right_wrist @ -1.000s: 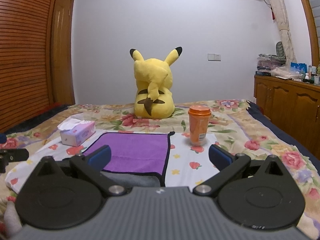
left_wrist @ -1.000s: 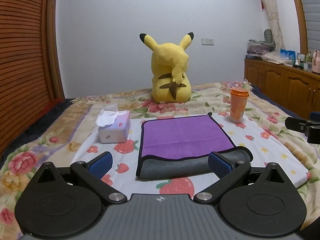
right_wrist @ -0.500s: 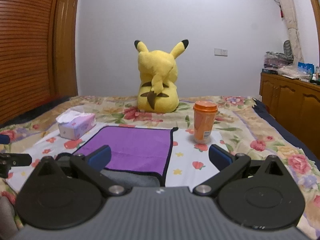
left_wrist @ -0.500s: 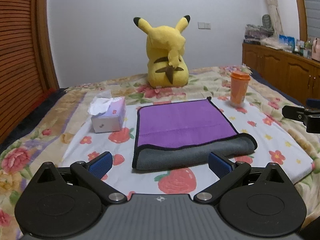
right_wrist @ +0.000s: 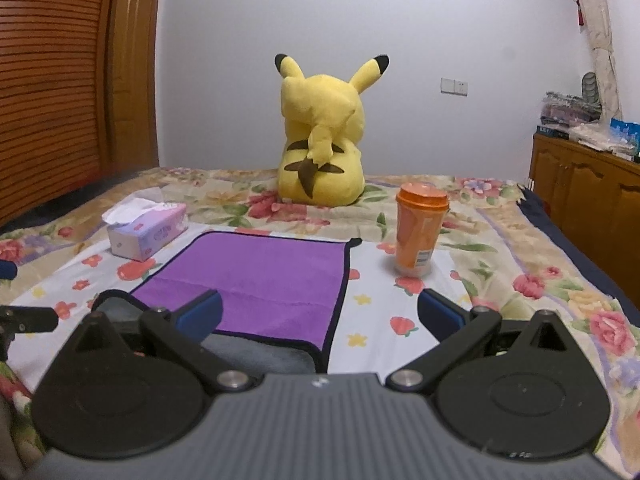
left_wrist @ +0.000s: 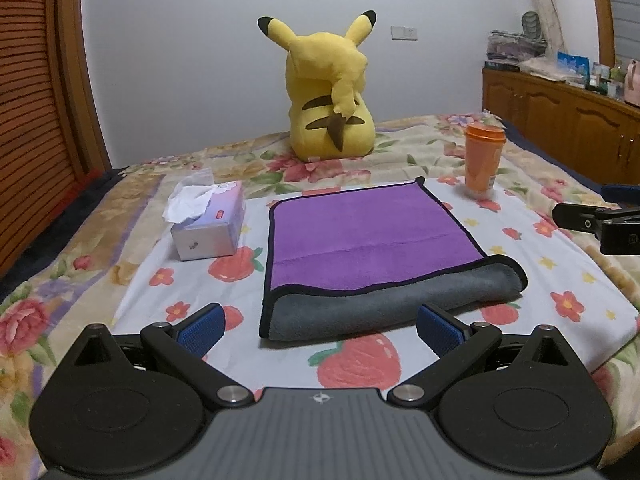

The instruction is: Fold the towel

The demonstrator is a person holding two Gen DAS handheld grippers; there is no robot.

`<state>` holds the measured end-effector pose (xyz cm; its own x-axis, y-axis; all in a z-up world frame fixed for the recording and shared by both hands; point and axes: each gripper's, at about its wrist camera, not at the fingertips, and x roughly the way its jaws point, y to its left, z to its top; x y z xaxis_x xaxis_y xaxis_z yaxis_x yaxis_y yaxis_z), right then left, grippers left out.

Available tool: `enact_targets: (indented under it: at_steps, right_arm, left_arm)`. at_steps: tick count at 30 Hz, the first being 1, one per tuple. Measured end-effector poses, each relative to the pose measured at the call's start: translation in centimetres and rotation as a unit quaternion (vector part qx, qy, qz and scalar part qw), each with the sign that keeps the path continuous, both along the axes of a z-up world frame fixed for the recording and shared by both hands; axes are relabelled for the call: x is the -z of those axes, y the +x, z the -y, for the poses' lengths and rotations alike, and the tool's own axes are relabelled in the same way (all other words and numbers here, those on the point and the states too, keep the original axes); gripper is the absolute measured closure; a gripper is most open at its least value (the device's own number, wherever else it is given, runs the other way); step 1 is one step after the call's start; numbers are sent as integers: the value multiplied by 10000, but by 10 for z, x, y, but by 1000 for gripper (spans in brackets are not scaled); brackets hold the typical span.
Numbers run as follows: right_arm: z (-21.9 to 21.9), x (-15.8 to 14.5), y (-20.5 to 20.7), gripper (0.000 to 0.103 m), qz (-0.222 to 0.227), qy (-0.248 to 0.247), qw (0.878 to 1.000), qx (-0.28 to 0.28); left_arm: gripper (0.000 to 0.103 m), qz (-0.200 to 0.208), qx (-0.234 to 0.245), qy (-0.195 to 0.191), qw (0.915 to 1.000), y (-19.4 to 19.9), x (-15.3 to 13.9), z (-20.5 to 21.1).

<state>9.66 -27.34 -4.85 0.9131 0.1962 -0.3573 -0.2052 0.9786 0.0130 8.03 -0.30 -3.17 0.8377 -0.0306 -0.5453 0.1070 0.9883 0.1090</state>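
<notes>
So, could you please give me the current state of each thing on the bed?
towel: folded, flat, purple up, grey fold nearest
left hand-held gripper: open, empty
right hand-held gripper: open, empty
orange cup: upright, lid on
tissue box: open, tissue sticking out
Pikachu plush: sitting upright, back to camera

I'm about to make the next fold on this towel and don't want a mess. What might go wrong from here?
1. The orange cup stands upright close to the towel's far right corner; a sweeping right claw might tip it.
2. The tissue box sits near the towel's left edge, so the left claw may nudge it.
3. The near grey edge is a loose roll and may unfurl or fold unevenly.
</notes>
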Motion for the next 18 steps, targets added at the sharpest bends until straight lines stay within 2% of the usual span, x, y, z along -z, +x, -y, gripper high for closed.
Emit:
enact_targets:
  at_steps: [18]
  right_arm:
    - [1,9,35,0,-268,-27,9996,-96]
  left_arm:
    - [2,-249,-94,-129,9996,41,11,-16]
